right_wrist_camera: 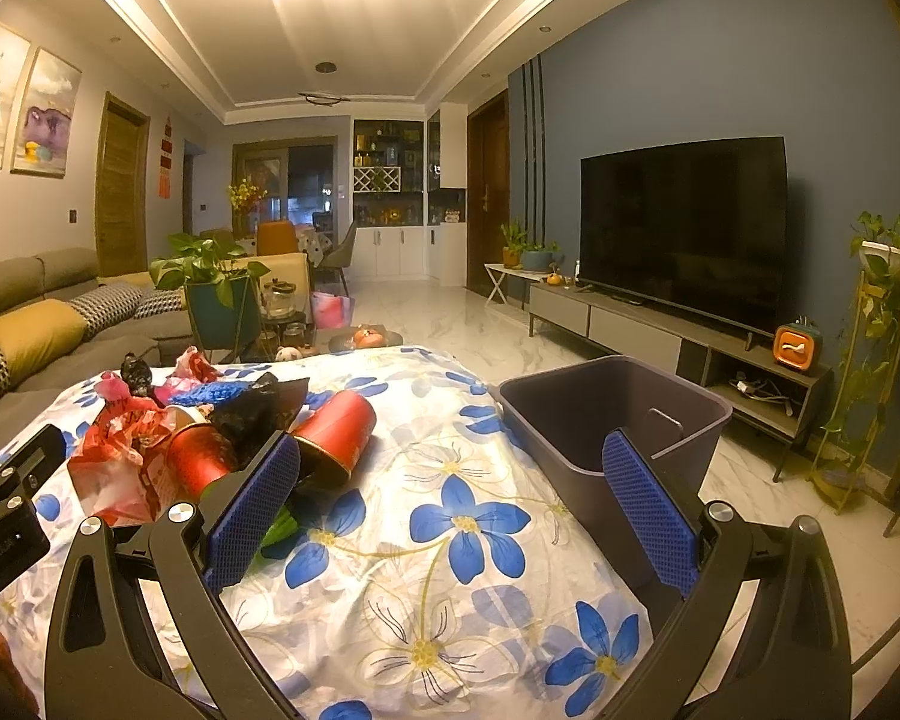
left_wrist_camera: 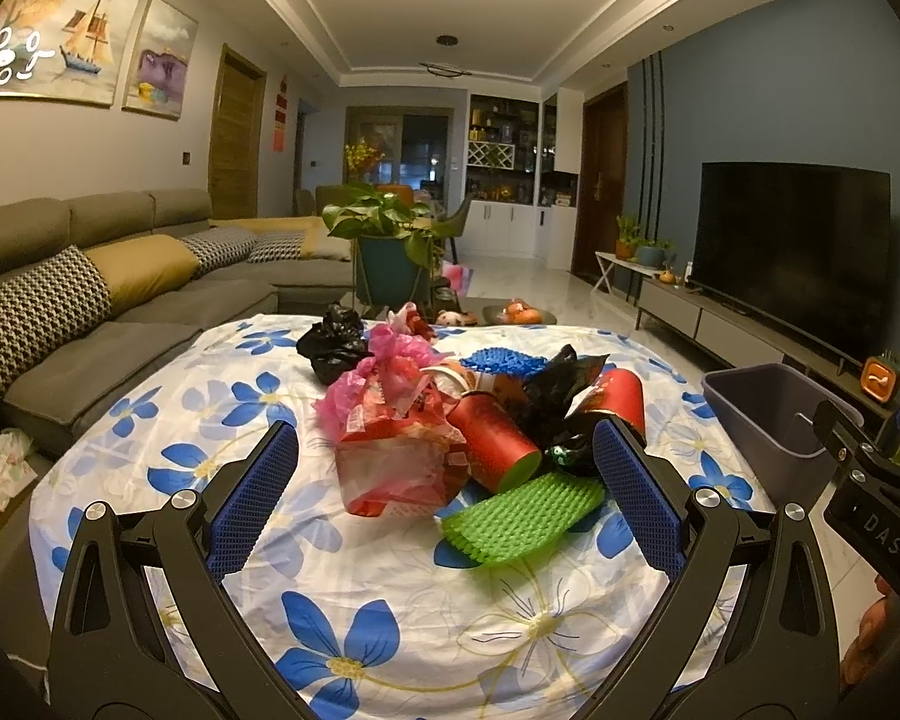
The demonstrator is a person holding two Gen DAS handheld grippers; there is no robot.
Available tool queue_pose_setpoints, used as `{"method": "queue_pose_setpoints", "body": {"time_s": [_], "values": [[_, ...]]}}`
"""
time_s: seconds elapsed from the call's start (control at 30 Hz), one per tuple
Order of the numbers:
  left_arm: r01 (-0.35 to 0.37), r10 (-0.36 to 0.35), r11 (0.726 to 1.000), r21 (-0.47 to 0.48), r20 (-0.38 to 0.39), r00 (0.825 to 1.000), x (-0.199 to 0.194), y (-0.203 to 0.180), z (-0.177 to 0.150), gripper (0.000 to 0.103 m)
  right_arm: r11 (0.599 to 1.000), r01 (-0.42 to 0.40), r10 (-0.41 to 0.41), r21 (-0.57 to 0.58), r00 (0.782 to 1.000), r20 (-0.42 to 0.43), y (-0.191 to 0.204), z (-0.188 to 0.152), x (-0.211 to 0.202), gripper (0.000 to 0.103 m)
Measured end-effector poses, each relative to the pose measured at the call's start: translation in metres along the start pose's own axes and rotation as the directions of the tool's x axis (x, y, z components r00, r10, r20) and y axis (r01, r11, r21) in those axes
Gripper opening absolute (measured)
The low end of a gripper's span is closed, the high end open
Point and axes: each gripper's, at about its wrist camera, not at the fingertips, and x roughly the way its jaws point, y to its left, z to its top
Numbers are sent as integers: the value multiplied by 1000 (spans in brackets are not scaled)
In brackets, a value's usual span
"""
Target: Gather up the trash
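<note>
A heap of trash lies on the flowered tablecloth (left_wrist_camera: 390, 630): a red and clear plastic wrapper (left_wrist_camera: 396, 462), pink bag (left_wrist_camera: 390, 360), two red paper cups (left_wrist_camera: 492, 438), black bags (left_wrist_camera: 336, 345), green foam net (left_wrist_camera: 522, 516) and blue foam net (left_wrist_camera: 501, 363). My left gripper (left_wrist_camera: 447, 468) is open and empty, just short of the heap. My right gripper (right_wrist_camera: 450, 480) is open and empty, above the cloth between the heap (right_wrist_camera: 210, 426) and a dark grey bin (right_wrist_camera: 606, 420), which also shows in the left wrist view (left_wrist_camera: 768, 414).
A grey sofa (left_wrist_camera: 90, 300) runs along the left. A potted plant (left_wrist_camera: 384, 240) stands beyond the table. A TV (right_wrist_camera: 684, 234) on a low cabinet lines the right wall, with a plant stand (right_wrist_camera: 882, 360) beside it. Marble floor lies beyond.
</note>
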Motion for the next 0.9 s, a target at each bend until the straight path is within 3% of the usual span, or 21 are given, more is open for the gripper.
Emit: {"method": "queue_pose_setpoints", "body": {"time_s": [0.37,0.43,0.57,0.67,0.73,0.9], "values": [[-44,44,998,-41,0,999,20,26,-7,97,997,-83,83,6,997,-1,15,-13,29,98],[-56,56,997,-45,7,998,24,32,-9,97,994,-108,108,14,994,-6,17,-17,36,92],[-75,76,995,-71,9,997,33,47,-12,97,987,-162,162,9,986,-29,32,-27,54,91],[-102,103,991,-89,5,995,41,59,-15,97,980,-196,195,-30,980,-36,52,-37,68,89],[-114,114,988,-101,-4,994,46,68,-17,97,974,-219,217,-53,975,-42,63,-41,77,80],[-132,130,985,-107,-22,991,56,82,-22,97,959,-270,265,-82,962,-72,88,-48,105,76]]}}
